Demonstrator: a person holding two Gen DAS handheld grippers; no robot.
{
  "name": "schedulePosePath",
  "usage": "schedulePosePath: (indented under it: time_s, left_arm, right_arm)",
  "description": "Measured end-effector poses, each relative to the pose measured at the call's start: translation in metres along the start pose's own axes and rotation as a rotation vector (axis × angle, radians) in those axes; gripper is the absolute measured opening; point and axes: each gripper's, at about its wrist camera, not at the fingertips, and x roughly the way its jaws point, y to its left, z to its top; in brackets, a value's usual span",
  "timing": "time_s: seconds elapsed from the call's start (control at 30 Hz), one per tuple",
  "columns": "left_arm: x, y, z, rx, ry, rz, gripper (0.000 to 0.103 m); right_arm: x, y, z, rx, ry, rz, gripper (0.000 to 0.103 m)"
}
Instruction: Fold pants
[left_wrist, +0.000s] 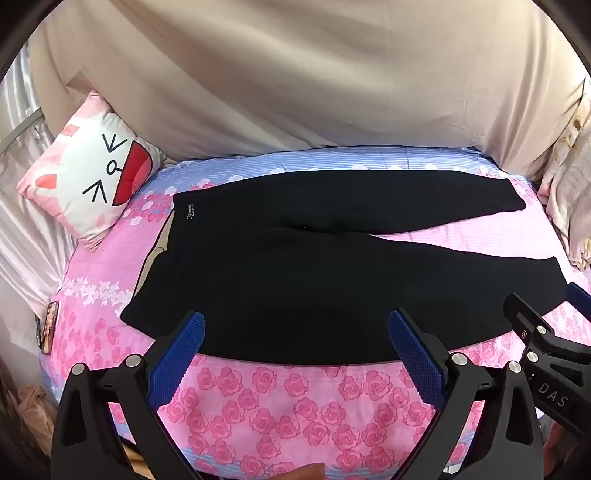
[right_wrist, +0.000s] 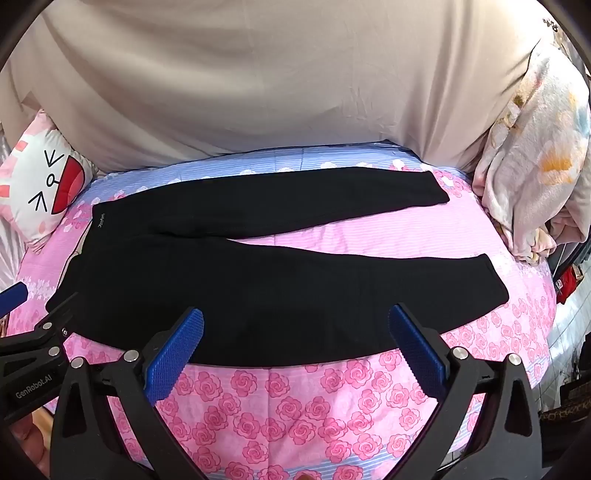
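Right now I hold both tools tipped down over the bed (left_wrist: 258, 398), and each is spread wide with nothing between its blue pads. Ahead of my left tool (left_wrist: 295, 343) the black pants (left_wrist: 295, 273) lie flat and unfolded on the pink rose-print cover, the near hem edge just past my fingertips. Their waistband sits off to the left of this tool, with a small light logo near its far corner, and the two legs run away to the right, parted by a wedge of pink sheet. My right tool (right_wrist: 295, 343) hangs over the near leg, closer to its cuff. A cat-face pillow (left_wrist: 92, 173) rests beyond the waistband, far left. Crumpled bedding (right_wrist: 532, 166) is heaped beyond the cuffs, far right.
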Motion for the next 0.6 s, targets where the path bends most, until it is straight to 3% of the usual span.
schedulePosePath:
  time_s: [0.6]
  left_arm:
    - [0.0007,-0.0042,0.0008,0.008,0.012,-0.004,0.098]
  right_arm:
    - [-0.0021,-0.0006,0.0005,0.002,-0.003,0.006,0.098]
